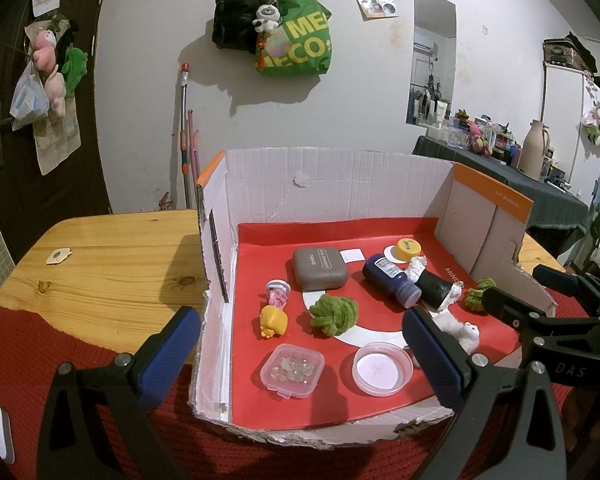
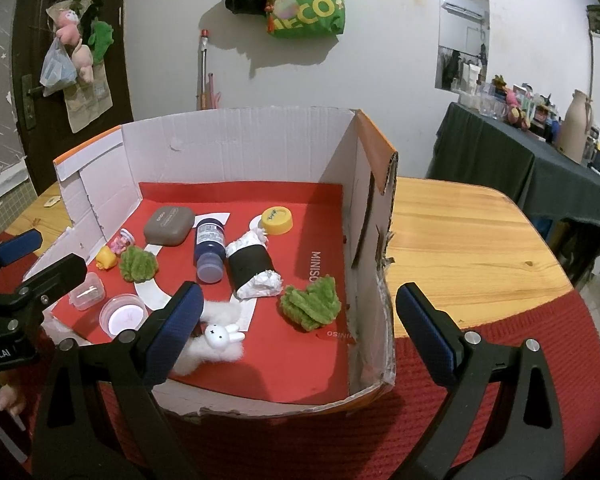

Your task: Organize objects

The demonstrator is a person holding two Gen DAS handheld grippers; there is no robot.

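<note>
Both grippers, left [image 1: 300, 354] and right [image 2: 300, 326], jaws wide, empty, before cardboard box [image 1: 332, 184].

Contents of one cardboard box [image 2: 236, 140]:
- green chenille plants: two [image 2: 138, 264] [image 2: 310, 304]
- clear plastic containers: two [image 1: 292, 370] [image 1: 382, 368]
- blue bottle [image 2: 209, 246]: one
- grey case [image 2: 168, 226]: one
- yellow cap [image 2: 277, 220]: one
- white rabbit plush [image 2: 220, 340]: one

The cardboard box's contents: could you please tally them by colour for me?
In the cardboard box:
Green: 2
Yellow: 2
Clear: 2
Grey: 1
Blue: 1
Black: 1
White: 1
Pink: 1
Total: 11
</note>
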